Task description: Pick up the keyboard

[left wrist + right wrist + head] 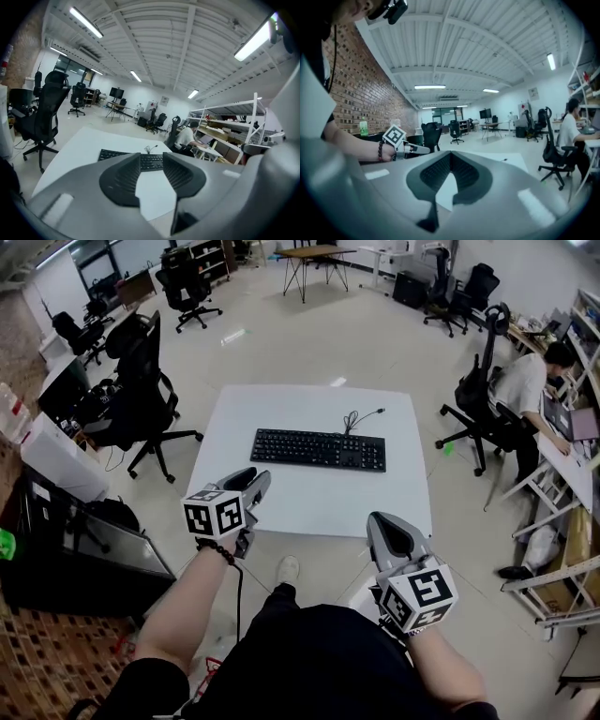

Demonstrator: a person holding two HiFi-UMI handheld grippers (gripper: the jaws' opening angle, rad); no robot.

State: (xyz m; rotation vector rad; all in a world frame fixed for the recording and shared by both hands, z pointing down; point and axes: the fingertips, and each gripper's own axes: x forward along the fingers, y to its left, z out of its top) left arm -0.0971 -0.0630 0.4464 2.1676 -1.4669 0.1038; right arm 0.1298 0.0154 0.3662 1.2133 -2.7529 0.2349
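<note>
A black keyboard [319, 448] lies across the middle of a white table [309, 507], its cable [361, 416] curling toward the far edge. My left gripper [258, 482] hovers over the table's near left edge, jaws open and empty, short of the keyboard. In the left gripper view the keyboard [110, 154] lies ahead beyond the parted jaws of the left gripper [151, 158]. My right gripper [386, 521] hangs just off the table's near right edge, shut and empty. The right gripper view shows the right gripper [450, 155] with tips together and the left gripper [412, 149] off to its left.
A black office chair [141, 395] stands left of the table, and a dark cabinet [84, 549] is at the near left. A seated person [525, 385] works at a desk on the right beside another chair [473, 390]. My shoe [288, 568] is below the table's near edge.
</note>
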